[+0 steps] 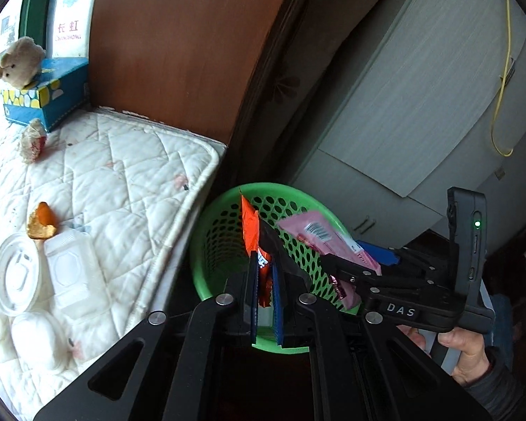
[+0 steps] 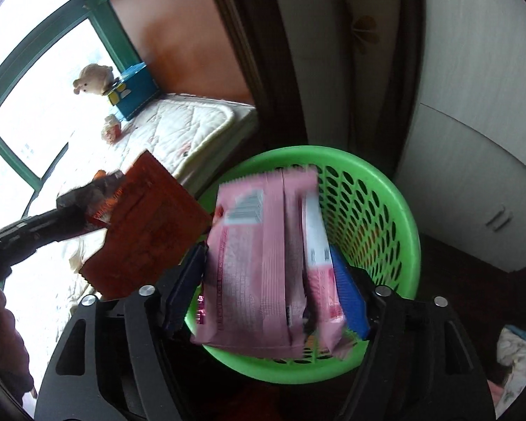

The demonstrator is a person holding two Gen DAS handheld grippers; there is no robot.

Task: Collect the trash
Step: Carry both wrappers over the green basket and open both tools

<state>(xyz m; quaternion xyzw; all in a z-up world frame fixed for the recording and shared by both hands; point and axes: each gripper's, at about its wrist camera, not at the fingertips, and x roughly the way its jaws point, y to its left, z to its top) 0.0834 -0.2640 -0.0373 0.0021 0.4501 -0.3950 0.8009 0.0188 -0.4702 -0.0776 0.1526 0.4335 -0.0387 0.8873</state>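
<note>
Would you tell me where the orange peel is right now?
In the left wrist view, the orange peel lies on the white mattress, at left, just above the clear plastic containers.

A home bedroom is shown. A quilted white mattress (image 1: 115, 175) is seen at the left of the frame, a plush bear (image 1: 19, 61) on a tissue box (image 1: 49, 103) at upper left, and pale wardrobe doors (image 1: 420, 105) at right.

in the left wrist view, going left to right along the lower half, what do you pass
round plastic lid → clear plastic box → mattress edge → orange wrapper → pink wrapper → person's hand
</note>
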